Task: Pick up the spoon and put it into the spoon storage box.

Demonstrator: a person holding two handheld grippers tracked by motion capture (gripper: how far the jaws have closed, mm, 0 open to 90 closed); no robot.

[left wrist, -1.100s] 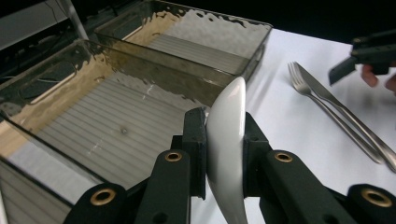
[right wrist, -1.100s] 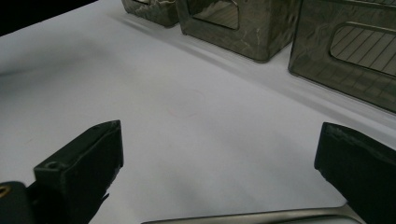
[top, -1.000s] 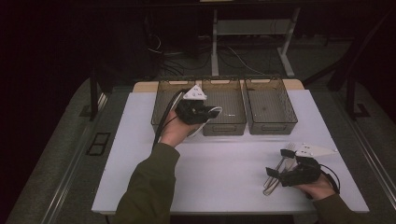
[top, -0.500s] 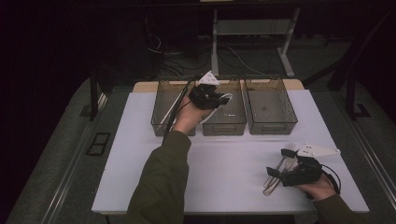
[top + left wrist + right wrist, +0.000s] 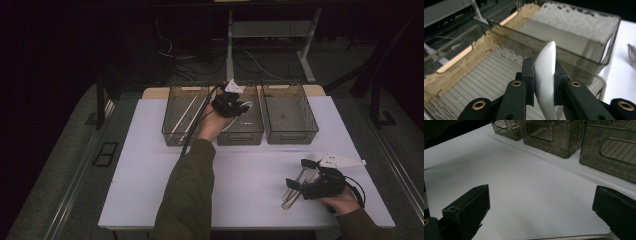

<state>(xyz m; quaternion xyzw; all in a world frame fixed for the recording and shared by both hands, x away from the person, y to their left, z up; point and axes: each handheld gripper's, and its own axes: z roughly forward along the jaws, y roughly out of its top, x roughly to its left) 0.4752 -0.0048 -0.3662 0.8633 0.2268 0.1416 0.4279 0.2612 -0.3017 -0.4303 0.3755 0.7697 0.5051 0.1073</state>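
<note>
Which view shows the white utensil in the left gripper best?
The left gripper view: the white utensil stands clamped edge-on between the jaws, above a bin. The high view gives a small white sliver at the left gripper.

Three bins (image 5: 239, 116) side by side along the table's (image 5: 150, 165) far edge; cutlery (image 5: 298, 181) near right.

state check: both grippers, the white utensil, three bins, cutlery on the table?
left gripper: shut on white utensil, over middle bin
right gripper: open, nothing held
left bin: holds white sticks
right bin: looks empty
metal cutlery: flat on table
</note>
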